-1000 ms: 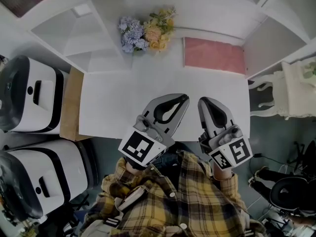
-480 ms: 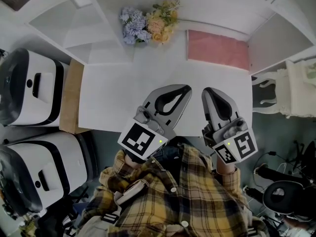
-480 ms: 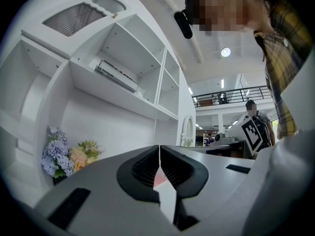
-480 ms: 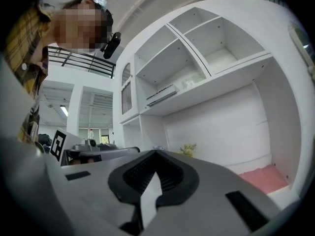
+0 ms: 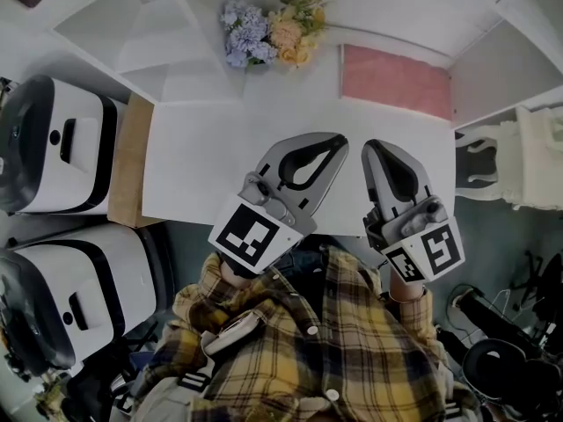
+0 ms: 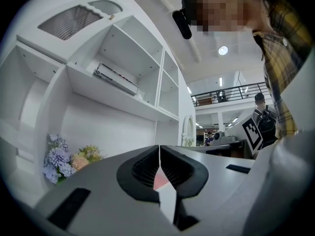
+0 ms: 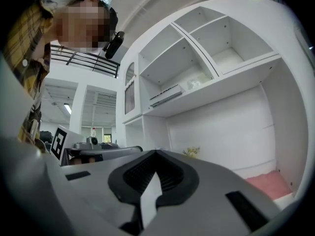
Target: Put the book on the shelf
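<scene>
Right of the pale blue and yellow flower bouquet (image 5: 273, 35), the flat pink book (image 5: 396, 82) lies on the white desk (image 5: 202, 165), below the white shelf compartments (image 7: 197, 58). Over the last second I see nothing shift. My left gripper (image 5: 337, 141) and right gripper (image 5: 373, 148) hover on my side of the bouquet, jaws pressed together and empty. I judge the book is no closer to a shelf.
</scene>
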A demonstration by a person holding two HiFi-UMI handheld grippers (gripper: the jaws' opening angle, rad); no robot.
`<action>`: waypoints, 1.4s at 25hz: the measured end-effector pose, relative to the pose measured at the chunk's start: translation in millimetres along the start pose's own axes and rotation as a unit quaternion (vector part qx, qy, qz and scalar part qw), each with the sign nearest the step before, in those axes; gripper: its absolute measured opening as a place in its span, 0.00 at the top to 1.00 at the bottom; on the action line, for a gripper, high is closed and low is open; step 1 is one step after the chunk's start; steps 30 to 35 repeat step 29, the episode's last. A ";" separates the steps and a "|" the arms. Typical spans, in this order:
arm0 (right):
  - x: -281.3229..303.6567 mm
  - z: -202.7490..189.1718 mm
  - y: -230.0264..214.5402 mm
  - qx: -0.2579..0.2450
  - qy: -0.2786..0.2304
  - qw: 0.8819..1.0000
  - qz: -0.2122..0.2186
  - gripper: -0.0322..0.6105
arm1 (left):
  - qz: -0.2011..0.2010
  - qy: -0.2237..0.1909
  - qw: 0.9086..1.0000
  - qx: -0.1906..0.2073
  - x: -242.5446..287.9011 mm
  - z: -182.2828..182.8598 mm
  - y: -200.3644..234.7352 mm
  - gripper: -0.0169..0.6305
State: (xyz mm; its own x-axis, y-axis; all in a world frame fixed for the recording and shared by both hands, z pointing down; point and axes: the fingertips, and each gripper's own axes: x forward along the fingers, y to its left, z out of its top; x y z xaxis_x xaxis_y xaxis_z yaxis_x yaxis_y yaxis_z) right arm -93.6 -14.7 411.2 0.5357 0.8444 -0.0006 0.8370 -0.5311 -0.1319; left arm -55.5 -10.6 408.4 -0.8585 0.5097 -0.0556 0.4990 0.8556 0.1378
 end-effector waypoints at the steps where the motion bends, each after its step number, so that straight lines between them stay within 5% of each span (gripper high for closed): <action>1: 0.4 0.2 0.1 -0.001 0.000 1.000 0.001 0.92 | 0.001 0.000 1.000 0.001 -0.4 0.1 0.2 0.93; 22: -8.6 2.1 1.3 -0.006 0.006 1.000 0.015 0.92 | -0.036 0.036 0.998 0.024 -5.1 -5.1 -10.7 0.93; 35: -17.0 3.8 4.5 -0.015 0.005 1.000 0.009 0.92 | -0.057 0.021 0.997 0.047 -4.3 -1.5 -22.4 0.93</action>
